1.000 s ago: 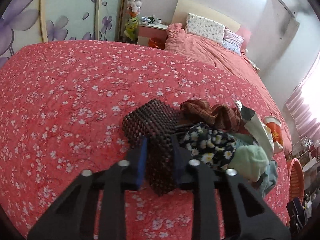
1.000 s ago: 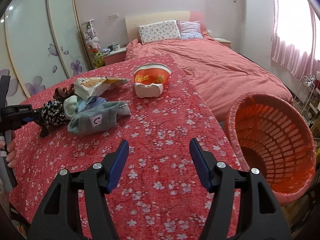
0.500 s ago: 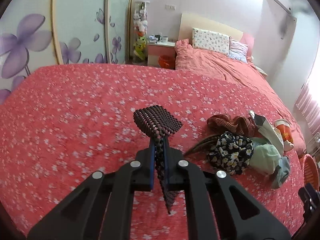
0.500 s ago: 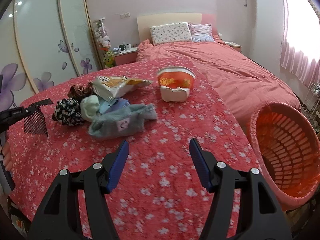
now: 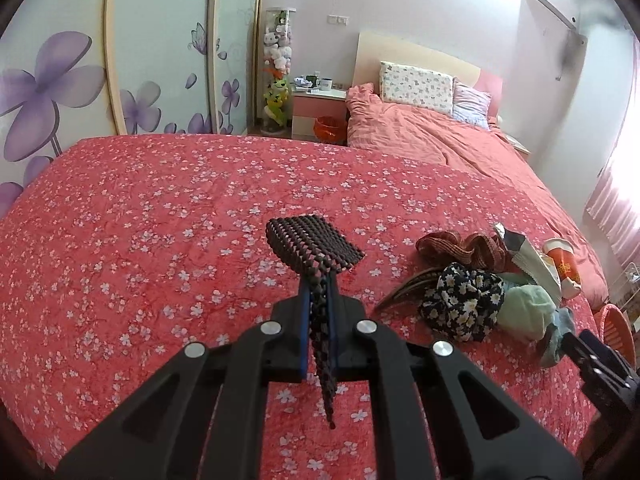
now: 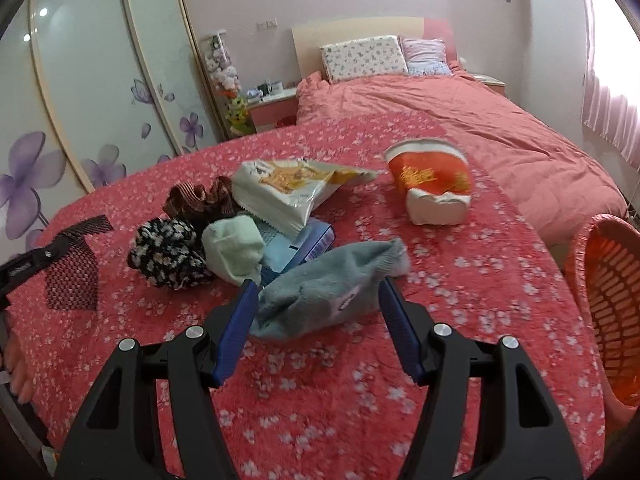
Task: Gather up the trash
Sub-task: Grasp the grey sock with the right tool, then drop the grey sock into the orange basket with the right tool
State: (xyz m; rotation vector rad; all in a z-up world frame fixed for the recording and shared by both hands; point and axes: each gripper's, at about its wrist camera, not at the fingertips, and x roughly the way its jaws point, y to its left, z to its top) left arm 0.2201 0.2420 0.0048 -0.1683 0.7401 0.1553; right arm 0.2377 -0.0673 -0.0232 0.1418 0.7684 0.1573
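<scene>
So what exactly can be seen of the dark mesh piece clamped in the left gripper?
The dark brown woven mesh piece looks like soft, open-weave netting, limp and folded. The left gripper is shut on its middle, blue pads pressing both sides. One flap fans out flat above the fingers; a narrow tail hangs below them. In the right wrist view it hangs clear of the red floral cloth, apart from the pile of clothes and wrappers.
</scene>
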